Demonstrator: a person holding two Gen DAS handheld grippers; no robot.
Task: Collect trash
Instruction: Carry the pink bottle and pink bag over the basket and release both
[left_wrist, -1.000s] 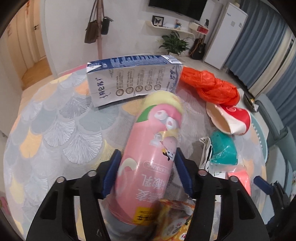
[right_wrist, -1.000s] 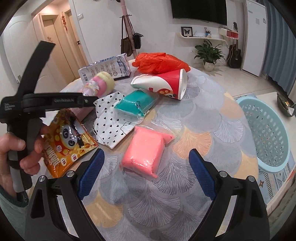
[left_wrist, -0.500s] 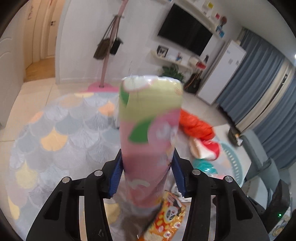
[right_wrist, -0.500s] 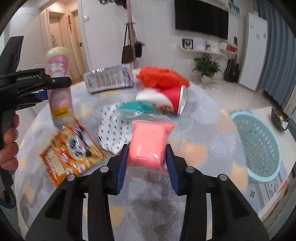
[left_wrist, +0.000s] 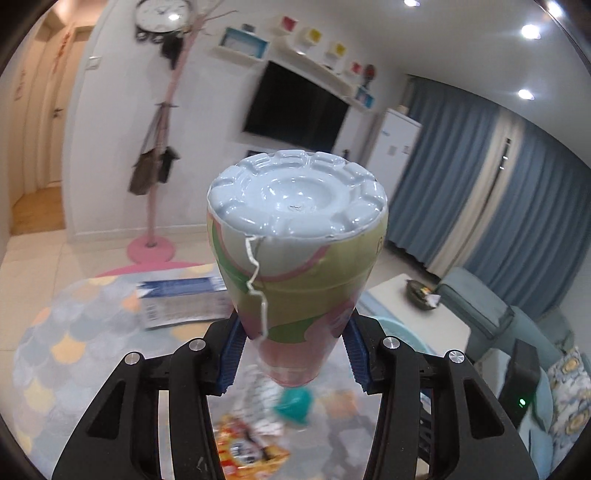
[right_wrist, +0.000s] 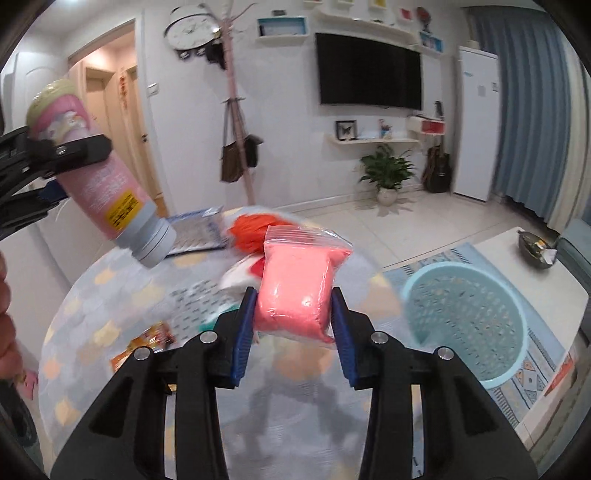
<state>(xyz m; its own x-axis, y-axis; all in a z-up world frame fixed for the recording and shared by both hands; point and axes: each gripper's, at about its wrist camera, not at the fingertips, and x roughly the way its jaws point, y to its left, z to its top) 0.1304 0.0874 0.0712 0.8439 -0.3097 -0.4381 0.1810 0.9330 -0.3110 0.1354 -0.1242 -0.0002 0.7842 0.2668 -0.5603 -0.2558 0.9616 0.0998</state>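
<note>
My left gripper (left_wrist: 291, 354) is shut on a pink and yellow yogurt bottle (left_wrist: 295, 266), held high above the table with its pale base toward the camera. The bottle also shows in the right wrist view (right_wrist: 96, 173), tilted cap-down at the upper left. My right gripper (right_wrist: 293, 328) is shut on a pink packet in a clear zip bag (right_wrist: 299, 288), lifted above the table. A light blue basket (right_wrist: 465, 317) stands on the floor to the right of the table.
On the round scale-patterned table (right_wrist: 110, 317) lie a blue and white milk carton (left_wrist: 181, 302), an orange plastic bag (right_wrist: 251, 229), a teal packet (left_wrist: 293, 402), a polka-dot wrapper (right_wrist: 192, 299) and an orange snack packet (left_wrist: 243, 450). A coat stand (right_wrist: 236, 140) stands behind the table.
Both grippers have risen from the table with their loads. The left one tilted up so the bottle's base faces the camera. The right one closed on the pink packet and lifted it.
</note>
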